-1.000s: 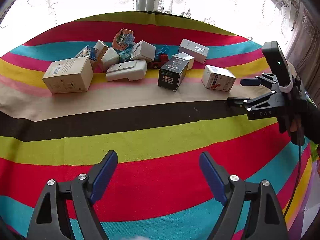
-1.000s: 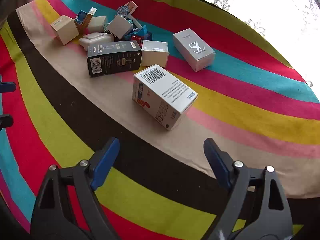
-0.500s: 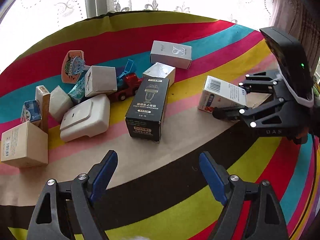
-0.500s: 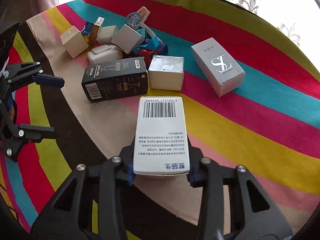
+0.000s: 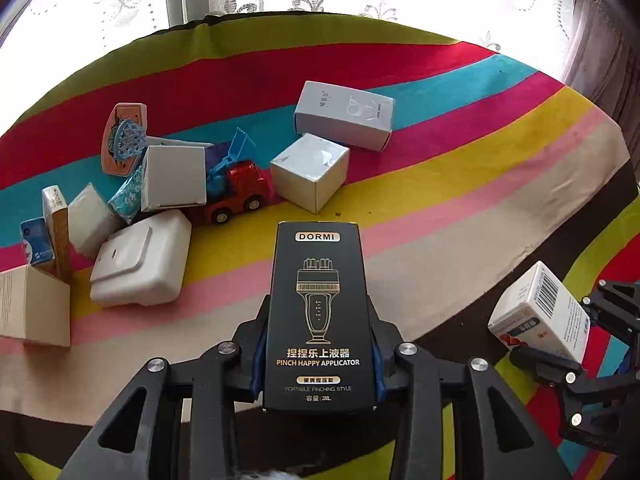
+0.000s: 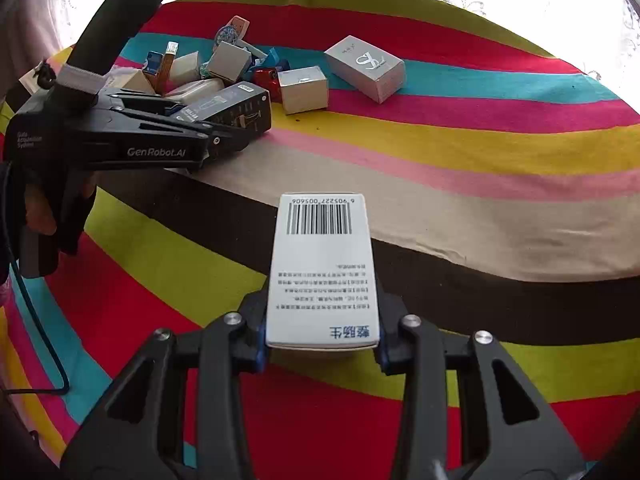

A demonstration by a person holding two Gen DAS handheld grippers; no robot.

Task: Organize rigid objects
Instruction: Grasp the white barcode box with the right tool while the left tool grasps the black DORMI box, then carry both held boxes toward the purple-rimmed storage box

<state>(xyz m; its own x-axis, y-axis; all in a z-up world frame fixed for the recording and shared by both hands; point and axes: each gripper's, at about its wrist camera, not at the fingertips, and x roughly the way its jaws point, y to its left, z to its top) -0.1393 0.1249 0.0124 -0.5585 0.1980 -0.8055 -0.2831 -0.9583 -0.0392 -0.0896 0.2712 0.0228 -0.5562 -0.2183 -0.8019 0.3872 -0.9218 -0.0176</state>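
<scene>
Striped cloth (image 5: 460,184), left gripper (image 5: 318,364) jaws just closed on black box (image 5: 318,312), right gripper (image 6: 322,340) jaws clamping white box (image 6: 322,272).

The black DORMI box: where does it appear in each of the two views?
Left wrist view: black DORMI box at bottom centre, clamped between the left tongs.
Right wrist view: the same box at upper left, partly hidden behind the left tongs.
Shared landmark: the silver box on the red and turquoise stripes.

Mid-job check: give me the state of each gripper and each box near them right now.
left gripper: jaws just closed, clamped on black DORMI box
right gripper: shut on white barcode box
silver cube box: resting on cloth, not held
grey lettered box: lying flat, untouched
</scene>
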